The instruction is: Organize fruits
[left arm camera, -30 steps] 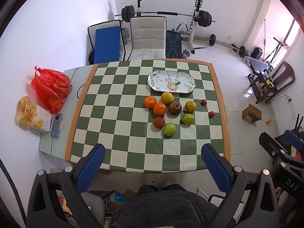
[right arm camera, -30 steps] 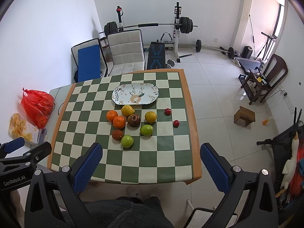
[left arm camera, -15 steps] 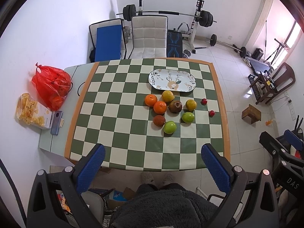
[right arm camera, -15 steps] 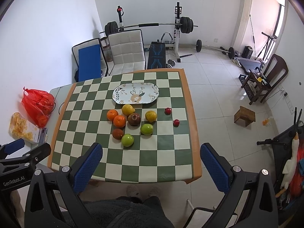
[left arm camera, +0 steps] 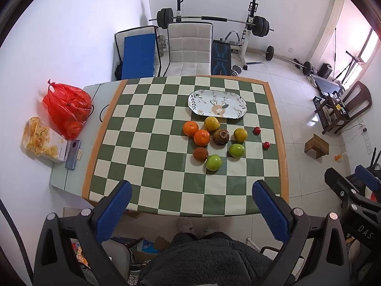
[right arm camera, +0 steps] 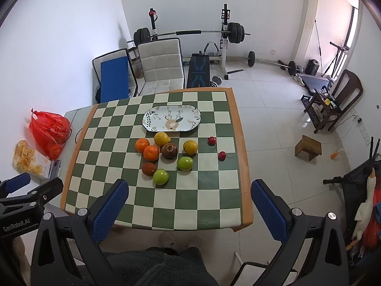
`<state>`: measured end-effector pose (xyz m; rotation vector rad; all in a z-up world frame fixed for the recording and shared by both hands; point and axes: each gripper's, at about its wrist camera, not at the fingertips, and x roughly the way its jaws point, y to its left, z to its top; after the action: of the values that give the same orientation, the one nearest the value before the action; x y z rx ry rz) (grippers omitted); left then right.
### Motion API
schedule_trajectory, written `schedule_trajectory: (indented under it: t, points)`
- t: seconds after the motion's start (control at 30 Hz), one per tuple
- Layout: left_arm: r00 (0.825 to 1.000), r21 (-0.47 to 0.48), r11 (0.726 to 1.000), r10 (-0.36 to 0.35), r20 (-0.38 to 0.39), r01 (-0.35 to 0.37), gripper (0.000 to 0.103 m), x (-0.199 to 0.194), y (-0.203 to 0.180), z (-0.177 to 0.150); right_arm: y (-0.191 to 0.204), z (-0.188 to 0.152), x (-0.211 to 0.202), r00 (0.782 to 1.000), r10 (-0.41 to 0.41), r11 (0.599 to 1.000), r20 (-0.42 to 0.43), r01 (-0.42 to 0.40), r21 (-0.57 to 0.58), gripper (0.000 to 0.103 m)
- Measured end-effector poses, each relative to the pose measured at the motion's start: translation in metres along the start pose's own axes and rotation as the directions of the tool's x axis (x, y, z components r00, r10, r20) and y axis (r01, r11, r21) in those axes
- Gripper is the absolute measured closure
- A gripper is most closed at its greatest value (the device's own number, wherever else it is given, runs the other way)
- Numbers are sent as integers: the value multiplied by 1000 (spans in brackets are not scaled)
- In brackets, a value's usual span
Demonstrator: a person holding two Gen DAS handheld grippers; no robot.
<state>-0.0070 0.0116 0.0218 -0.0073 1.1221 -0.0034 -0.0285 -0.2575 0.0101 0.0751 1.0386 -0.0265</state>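
Several fruits lie in a cluster on the checkered table [left arm camera: 152, 166]: two oranges [left arm camera: 201, 137], two green apples [left arm camera: 213, 162], two yellow pears [left arm camera: 211, 123], two brown fruits [left arm camera: 220, 136] and two small red fruits [left arm camera: 256, 130]. An empty oval patterned plate [left arm camera: 218, 104] sits just behind them. The cluster [right arm camera: 169, 150] and plate [right arm camera: 172, 118] also show in the right wrist view. My left gripper [left arm camera: 191, 211] and right gripper [right arm camera: 189, 208] are both open and empty, held high above the table's near edge.
A red plastic bag [left arm camera: 65, 108], a snack bag [left arm camera: 41, 139] and a phone [left arm camera: 72, 151] lie on the side table at left. Chairs [left arm camera: 189, 47] and a barbell rack [left arm camera: 214, 20] stand behind the table. A small wooden stool [left arm camera: 316, 145] sits on the floor at right.
Both views have shifted very slightly; the table sits a little lower in frame. The fruits and plate have not moved. Both grippers stay open.
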Motion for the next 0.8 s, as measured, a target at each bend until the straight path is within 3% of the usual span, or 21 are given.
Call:
schedule_trajectory:
  t: [0.3,0.5,0.63,0.8]
  points:
    - [1000,-17,1000,13,6,-13,0,5,2,2,1,3,-5,1000,5,1000,-1,-5,4,0]
    - [982,-32,983,182,51,-180,0,60,1,24,4,18,2,1000,23,999,0,-23,29,0]
    - [954,-3,954,298,-1,-298,0,131,6,35,14,31,51,996,73,996,-51,-71,46,0]
    - [938,6,950,310,-155,-313,0,216,23,48,15,36,151,978,124,989,-166,-109,99,0]
